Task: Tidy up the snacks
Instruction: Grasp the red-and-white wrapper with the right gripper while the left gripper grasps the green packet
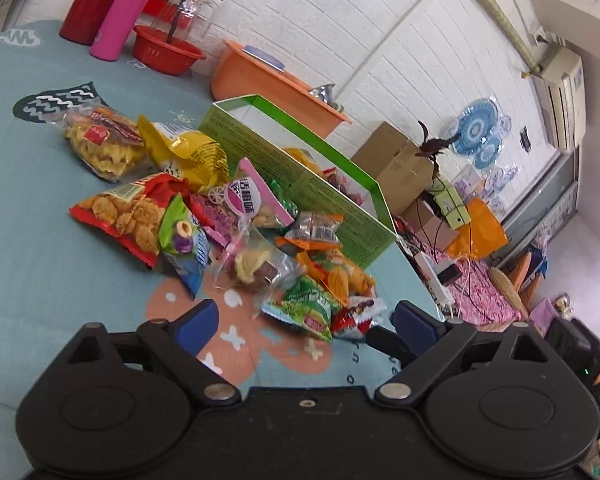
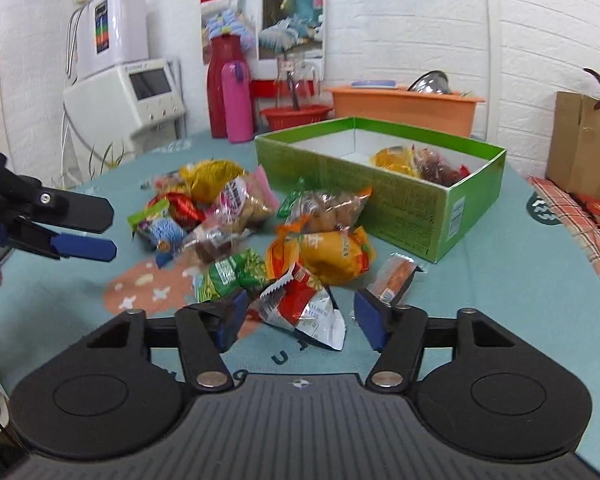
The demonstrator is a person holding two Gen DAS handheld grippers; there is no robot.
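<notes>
pink packet point(image 1: 247, 196) label: chinese characters | box point(image 2: 404, 204) print: illegible

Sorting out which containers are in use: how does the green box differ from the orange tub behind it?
The green box is straight-sided with printed sides and sharp corners; the orange tub is plain, with a rim that juts out. The green box holds snack packets, while the orange tub holds a metal bowl. The green box sits beside the loose snacks; the orange tub stands further back, near the wall. Both are open-topped and stand upright.
</notes>
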